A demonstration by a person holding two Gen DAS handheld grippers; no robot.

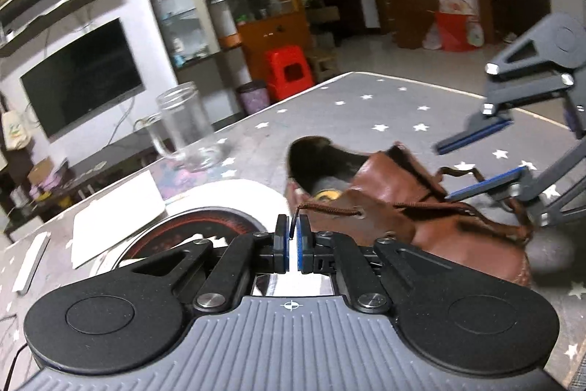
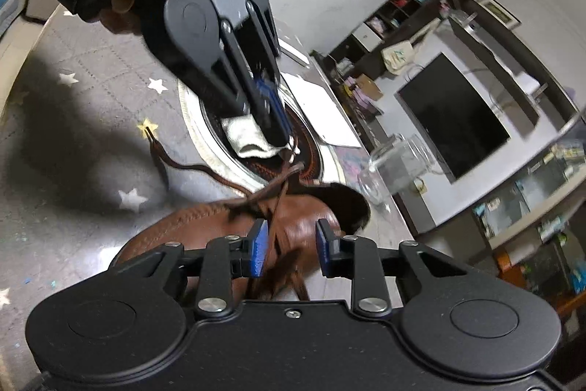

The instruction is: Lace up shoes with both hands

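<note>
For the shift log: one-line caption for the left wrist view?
Left gripper shut on lace tip beside brown shoe; right gripper open.

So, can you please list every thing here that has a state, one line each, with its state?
Left hand-held gripper: shut on the lace tip.
Right hand-held gripper: open, above the shoe, holding nothing.
Shoe: on its side on the table, partly laced.
Lace: one end pinched and pulled, the other end loose on the table.
Glass jar: upright, no lid, looks empty.
TV: screen dark.
</note>
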